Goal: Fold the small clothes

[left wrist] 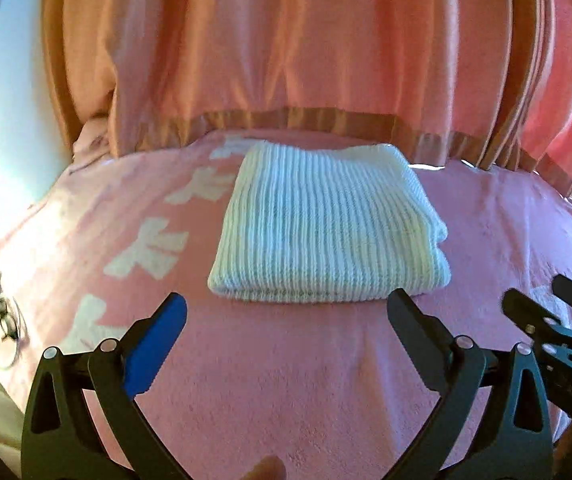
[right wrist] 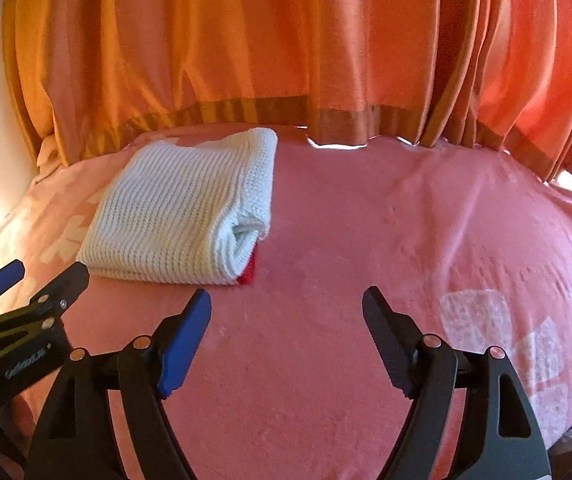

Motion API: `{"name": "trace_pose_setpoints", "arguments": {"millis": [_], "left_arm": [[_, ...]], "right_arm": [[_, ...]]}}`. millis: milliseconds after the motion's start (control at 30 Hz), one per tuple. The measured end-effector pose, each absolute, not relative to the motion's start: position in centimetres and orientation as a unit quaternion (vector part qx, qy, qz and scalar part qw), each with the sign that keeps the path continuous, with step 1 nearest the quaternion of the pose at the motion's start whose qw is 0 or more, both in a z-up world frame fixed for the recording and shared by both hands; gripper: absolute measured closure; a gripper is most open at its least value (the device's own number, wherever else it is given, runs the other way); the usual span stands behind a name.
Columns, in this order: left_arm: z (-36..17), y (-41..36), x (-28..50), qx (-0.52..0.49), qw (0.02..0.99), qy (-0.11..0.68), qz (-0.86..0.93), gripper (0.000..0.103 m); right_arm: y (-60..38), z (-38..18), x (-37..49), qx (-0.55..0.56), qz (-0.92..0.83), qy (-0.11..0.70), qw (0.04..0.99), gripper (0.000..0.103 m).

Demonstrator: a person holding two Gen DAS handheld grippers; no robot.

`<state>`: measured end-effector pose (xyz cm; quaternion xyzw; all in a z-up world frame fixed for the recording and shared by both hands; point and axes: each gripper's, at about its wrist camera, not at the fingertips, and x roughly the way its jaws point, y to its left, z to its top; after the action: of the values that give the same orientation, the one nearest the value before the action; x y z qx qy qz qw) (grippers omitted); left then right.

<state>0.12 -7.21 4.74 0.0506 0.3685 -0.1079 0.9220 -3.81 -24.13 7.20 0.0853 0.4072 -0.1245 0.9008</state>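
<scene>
The folded white knit (left wrist: 327, 232), soft and light near the bed's (left wrist: 286, 380) far edge, is best pinched at its thick near fold, both the left gripper (left wrist: 286, 312) and the right gripper (right wrist: 287, 308) being spread and empty.

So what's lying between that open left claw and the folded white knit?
Nothing but bare pink blanket between the left gripper and the knit, seen from the left wrist.

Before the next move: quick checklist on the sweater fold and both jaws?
1. White sweater folded into a compact rectangle: ok.
2. Sweater lying flat on the pink blanket: ok.
3. Left gripper jaws open, nothing between them: ok.
4. Right gripper jaws open, nothing between them: ok.
5. Both grippers clear of the sweater: ok.
6. Red bit peeking from under the sweater's near corner, tucked in: not ok.
</scene>
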Motion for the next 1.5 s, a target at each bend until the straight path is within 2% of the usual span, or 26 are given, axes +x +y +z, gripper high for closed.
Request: {"name": "trace_pose_setpoints", "arguments": {"millis": [167, 767, 1500], "left_arm": [[3.8, -7.6, -0.5, 0.064, 0.924, 0.364, -0.099, 0.005], [1.0, -7.8, -0.2, 0.056, 0.898, 0.423, -0.113, 0.005], [1.0, -7.3, -0.6, 0.075, 0.909, 0.402, -0.082, 0.005]], "right_arm": [[-24.2, 6.5, -4.9, 0.081, -0.128, 0.414, 0.898, 0.025], [-22.6, 4.7, -4.8, 0.080, -0.110, 0.435, 0.890, 0.024], [-20.7, 4.4, -4.2, 0.063, -0.113, 0.435, 0.891, 0.023]]}}
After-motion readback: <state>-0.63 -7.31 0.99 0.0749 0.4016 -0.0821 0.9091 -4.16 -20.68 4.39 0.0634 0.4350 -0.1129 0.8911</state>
